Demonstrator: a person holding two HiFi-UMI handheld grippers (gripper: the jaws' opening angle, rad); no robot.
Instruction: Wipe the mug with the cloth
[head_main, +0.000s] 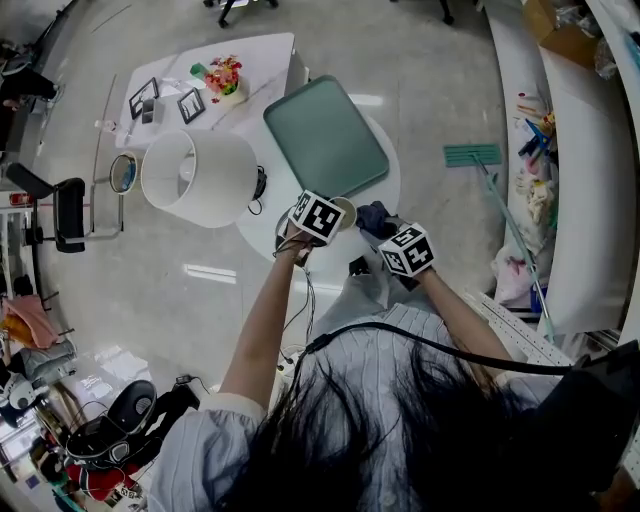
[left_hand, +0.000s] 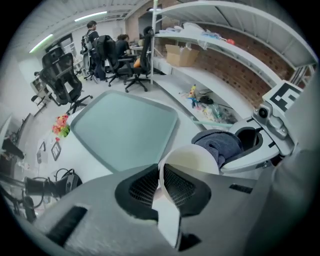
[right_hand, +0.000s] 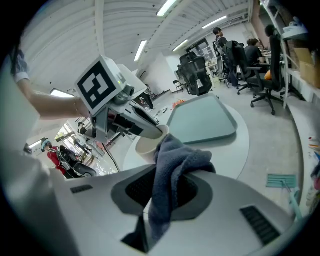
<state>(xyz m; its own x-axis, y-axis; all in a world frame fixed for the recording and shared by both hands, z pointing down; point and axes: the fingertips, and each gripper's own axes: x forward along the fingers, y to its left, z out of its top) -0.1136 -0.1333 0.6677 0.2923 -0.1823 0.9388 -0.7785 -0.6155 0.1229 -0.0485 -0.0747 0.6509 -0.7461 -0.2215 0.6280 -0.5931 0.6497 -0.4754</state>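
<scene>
A cream mug (left_hand: 192, 159) is held up above the round white table (head_main: 385, 195), my left gripper (left_hand: 162, 187) shut on its rim. The mug (head_main: 344, 212) shows between the two marker cubes in the head view, and again as the mug (right_hand: 148, 143) in the right gripper view. My right gripper (right_hand: 167, 192) is shut on a grey-blue cloth (right_hand: 175, 172), which bunches up against the mug's side. The same cloth (left_hand: 220, 146) presses at the mug's right, and the cloth (head_main: 375, 217) lies just right of the mug from above.
A green tray (head_main: 325, 135) lies on the table beyond the grippers. A white lampshade (head_main: 198, 177) stands left of it, with a low table of frames and flowers (head_main: 222, 75) behind. Shelves (head_main: 590, 150) run along the right. A cable (head_main: 400, 335) crosses the person's back.
</scene>
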